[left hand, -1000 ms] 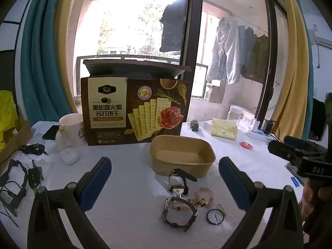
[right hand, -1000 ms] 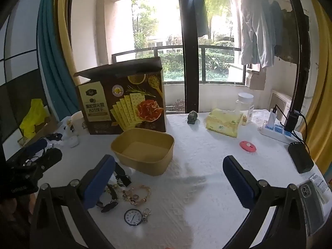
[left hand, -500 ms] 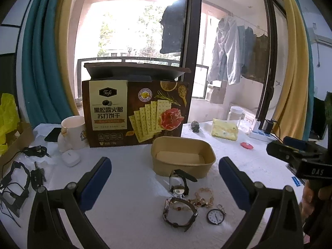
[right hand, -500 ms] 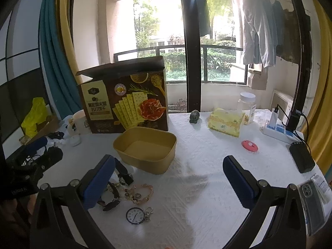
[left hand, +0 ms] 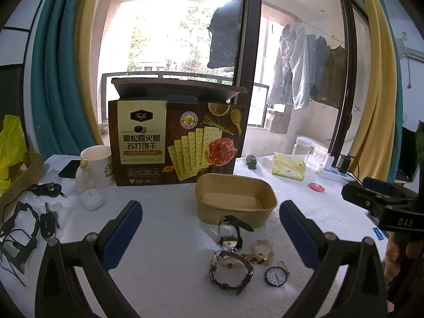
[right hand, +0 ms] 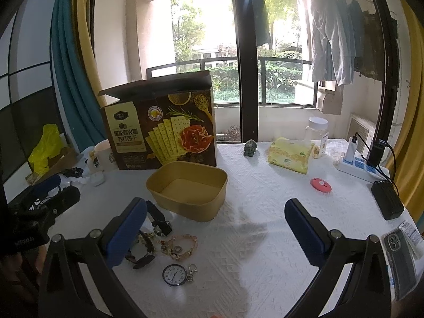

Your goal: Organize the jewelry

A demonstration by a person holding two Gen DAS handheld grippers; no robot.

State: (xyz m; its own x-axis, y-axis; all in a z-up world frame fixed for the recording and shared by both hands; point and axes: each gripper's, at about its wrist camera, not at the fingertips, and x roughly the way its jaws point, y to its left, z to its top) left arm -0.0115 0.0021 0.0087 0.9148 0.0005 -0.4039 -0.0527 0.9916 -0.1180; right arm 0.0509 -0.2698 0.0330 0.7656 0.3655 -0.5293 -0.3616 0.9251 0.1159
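Observation:
A tan paper tray (left hand: 234, 198) (right hand: 188, 189) stands empty on the white tablecloth. In front of it lie a black-strap watch (left hand: 230, 232) (right hand: 159, 220), a second wristwatch (left hand: 230, 271) (right hand: 141, 251), a gold charm bracelet (left hand: 261, 250) (right hand: 181, 245) and a small pocket watch (left hand: 276, 276) (right hand: 175, 274). My left gripper (left hand: 210, 234) is open and empty above the table, short of the jewelry. My right gripper (right hand: 216, 234) is open and empty, with the jewelry by its left finger.
A cracker box (left hand: 175, 140) (right hand: 161, 129) stands behind the tray, a mug (left hand: 96, 165) and white earbud case (left hand: 91, 198) to its left. Cables and keys (left hand: 23, 222) lie far left. A tissue pack (right hand: 290, 155), red disc (right hand: 320, 185), power strip (right hand: 360, 165) and phone (right hand: 400, 258) lie right.
Both grippers have shifted slightly; the tray and jewelry sit a little differently in view. Nothing has been grasped or moved on the table.

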